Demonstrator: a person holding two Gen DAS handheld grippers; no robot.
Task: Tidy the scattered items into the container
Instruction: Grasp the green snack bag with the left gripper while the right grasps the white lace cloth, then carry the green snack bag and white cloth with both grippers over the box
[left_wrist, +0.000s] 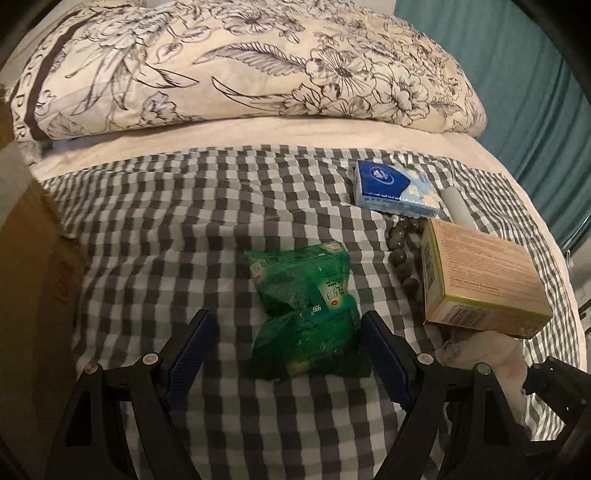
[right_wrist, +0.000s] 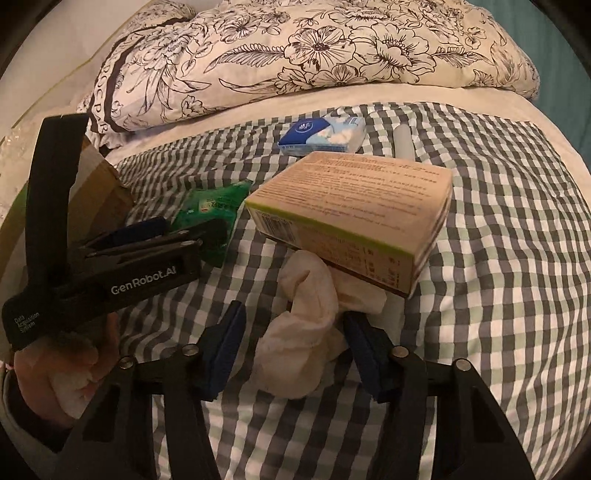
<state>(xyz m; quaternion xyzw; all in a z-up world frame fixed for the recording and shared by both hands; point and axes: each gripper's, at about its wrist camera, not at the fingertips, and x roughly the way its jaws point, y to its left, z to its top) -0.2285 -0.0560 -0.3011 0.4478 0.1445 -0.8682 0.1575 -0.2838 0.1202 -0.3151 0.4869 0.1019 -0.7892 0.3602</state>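
A crumpled green packet (left_wrist: 304, 306) lies on the checked bedsheet between the open fingers of my left gripper (left_wrist: 290, 325), untouched by the left pad and close to the right pad. It also shows in the right wrist view (right_wrist: 210, 218), with the left gripper (right_wrist: 159, 236) beside it. My right gripper (right_wrist: 293, 325) is open around a crumpled white tissue (right_wrist: 306, 332). A tan box (right_wrist: 351, 210) rests just beyond the tissue; it also shows in the left wrist view (left_wrist: 476, 277). The cardboard container (left_wrist: 33, 280) stands at the left.
A blue tissue pack (left_wrist: 395, 188), a string of dark green beads (left_wrist: 402, 254) and a pale tube (left_wrist: 458, 206) lie further back on the sheet. A floral pillow (left_wrist: 240, 62) spans the back. A teal curtain (left_wrist: 517, 74) hangs at the right.
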